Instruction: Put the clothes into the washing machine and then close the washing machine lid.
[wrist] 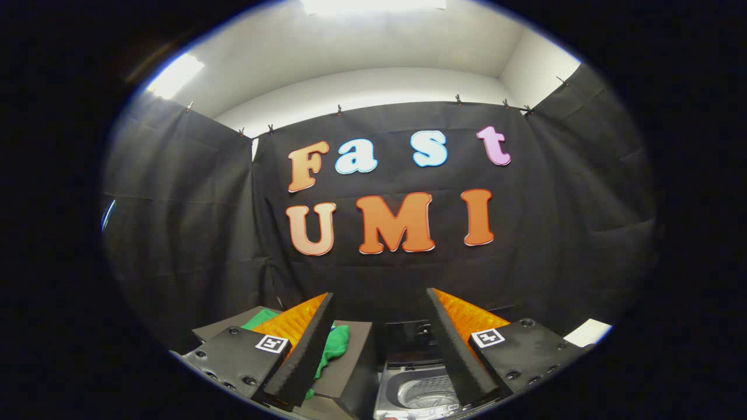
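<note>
One green garment, crumpled, lying on dark box just left of washing machine. One washing machine, top-loader, lid up, perforated drum visible inside, nothing seen in it. Gripper hovering above both, two fingers spread wide, nothing between them; left finger over garment, right finger over machine's right side. One pale flat object right of machine, too small to identify.
</note>
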`<state>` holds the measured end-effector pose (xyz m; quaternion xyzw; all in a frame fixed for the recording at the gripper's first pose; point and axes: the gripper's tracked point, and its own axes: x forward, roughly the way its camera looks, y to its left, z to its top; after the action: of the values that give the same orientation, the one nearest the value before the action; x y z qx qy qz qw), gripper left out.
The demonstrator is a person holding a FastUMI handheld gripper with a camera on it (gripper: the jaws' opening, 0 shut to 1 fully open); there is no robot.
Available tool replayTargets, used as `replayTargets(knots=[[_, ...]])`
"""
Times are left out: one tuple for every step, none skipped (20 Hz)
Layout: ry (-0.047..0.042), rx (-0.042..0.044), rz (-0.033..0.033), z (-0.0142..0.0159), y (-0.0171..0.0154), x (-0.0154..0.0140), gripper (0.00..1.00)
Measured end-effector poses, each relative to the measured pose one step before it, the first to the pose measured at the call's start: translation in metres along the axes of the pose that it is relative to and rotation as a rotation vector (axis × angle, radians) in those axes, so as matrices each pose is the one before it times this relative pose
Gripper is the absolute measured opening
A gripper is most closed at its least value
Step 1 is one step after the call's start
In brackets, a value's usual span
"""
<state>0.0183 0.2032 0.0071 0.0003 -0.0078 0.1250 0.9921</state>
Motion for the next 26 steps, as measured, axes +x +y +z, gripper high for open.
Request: replayTargets(knots=[[0.00135,-0.00147,0.01945,-0.00091,0.00951,0.003,0.98],[-0.00514,-0.00377,0.01871,0.00228,0.00837,0.00104,0.98],[-0.00571,-0.00483,0.01629,0.00104,0.00693,0.00218,0.98],[0.00186,-0.00345,0.00872,-0.0001,0.00472,0.00174,0.98],[0.00536,0.00214,0.00796,-0.00308,0.0021,0.00187,0.98],[0.00593,0.01066,0.00902,-0.00348,0.00125,0.00252,0.98],[0.0065,0.01362,0.00668,-0.0022,0.0008,0.00114,0.98],[0.00973,0.00863,0.00114,-0.00189,-0.00016,0.00065,0.98],[0.00892,0.00415,0.0028,-0.00115,-0.00002,0.00033,0.98],[0.00284,0.00322,0.00747,0.00017,0.00079,-0.00058,0.98],[-0.0007,0.00424,0.00763,-0.00067,0.00153,0.00178,0.98],[-0.00181,0.00361,0.01052,0.00198,0.00229,0.00114,0.98],[-0.00408,-0.00094,0.0102,0.00114,0.00319,0.00386,0.98],[-0.00285,-0.00571,0.01214,0.00212,0.00373,0.00402,0.98],[-0.00116,-0.00999,0.01744,0.00164,0.00609,0.00608,0.98],[-0.00269,-0.01601,0.02267,0.00259,0.00864,0.00587,0.98],[-0.00189,-0.02114,0.03112,0.00141,0.01129,0.01006,0.98],[-0.0009,-0.022,0.0356,-0.00068,0.01328,0.00795,0.98],[0.01031,-0.01754,0.03468,-0.00355,0.01385,0.00981,0.98],[0.01124,-0.00214,0.03858,-0.00713,0.01495,0.0077,0.98],[0.02069,0.01403,0.03822,-0.00844,0.01449,0.01241,0.98],[0.03191,0.01778,0.03714,-0.01269,0.0153,0.01034,0.98],[0.03432,0.01764,0.02984,-0.01191,0.01057,0.01139,0.98],[0.02623,0.02063,0.01969,-0.00918,0.00699,0.00865,0.98],[0.01609,0.01884,0.01389,-0.00663,0.00594,0.00784,0.98],[0.01507,0.00889,0.00215,-0.00426,0.00462,0.00481,0.99]])
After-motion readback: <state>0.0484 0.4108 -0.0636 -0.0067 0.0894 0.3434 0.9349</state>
